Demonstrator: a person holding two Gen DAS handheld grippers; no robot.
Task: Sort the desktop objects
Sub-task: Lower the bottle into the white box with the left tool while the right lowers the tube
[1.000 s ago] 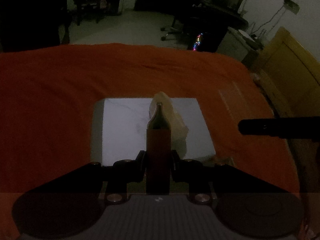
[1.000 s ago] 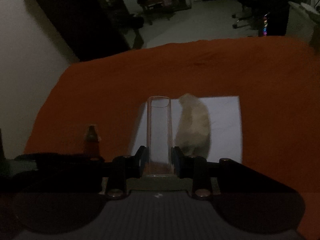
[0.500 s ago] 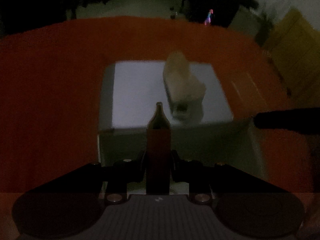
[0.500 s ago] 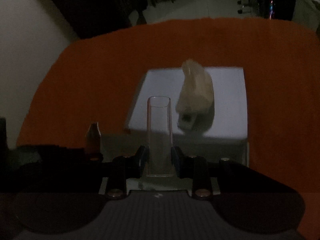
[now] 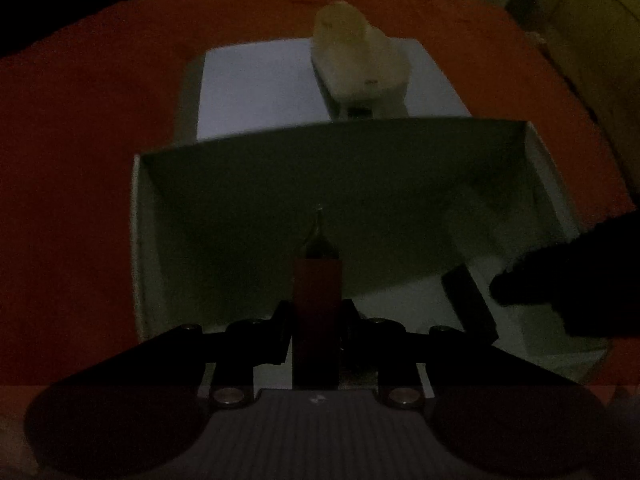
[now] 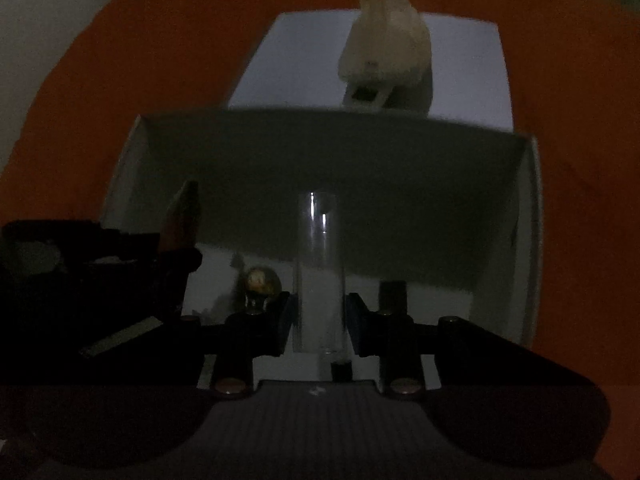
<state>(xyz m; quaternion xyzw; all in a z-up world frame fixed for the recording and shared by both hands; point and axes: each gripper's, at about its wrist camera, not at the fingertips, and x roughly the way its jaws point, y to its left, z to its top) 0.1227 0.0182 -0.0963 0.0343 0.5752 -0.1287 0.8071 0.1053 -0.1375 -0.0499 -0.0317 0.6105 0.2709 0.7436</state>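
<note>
Though I look for brands, labels or writing, the dim frames give me nothing legible on any item.

Item one: my left gripper [image 5: 316, 316], jaws clamped on a dark red pen body [image 5: 317, 300] with a tapered metal tip, pointing down into the open white box [image 5: 138, 240].

Item two: my right gripper [image 6: 318, 320], jaws clamped on a clear tube [image 6: 319, 264], open-ended, also held over the inside of the box; faint highlights run along its wall.

Item three: the box, white-walled with a shadowed far wall; behind it lies its flat white lid [image 5: 256, 88], touching or just beside the far wall.

Item four: a pale cream stapler-shaped object [image 5: 360, 64] resting on the lid, toward its right half in the left wrist view.

Item five: contents on the box floor in the right wrist view: a small round golden object [image 6: 262, 282], a short dark cylinder [image 6: 393, 292], and a pale flat strip [image 6: 120, 338] at lower left. What each is, I cannot tell.

Item six: surface, an orange-red cloth [image 5: 68, 152] spread under everything.

Item seven: room, very dark; a yellowish wooden panel [image 5: 592, 28] at the upper right of the left wrist view, a pale wall [image 6: 44, 20] at the upper left of the right wrist view.
</note>
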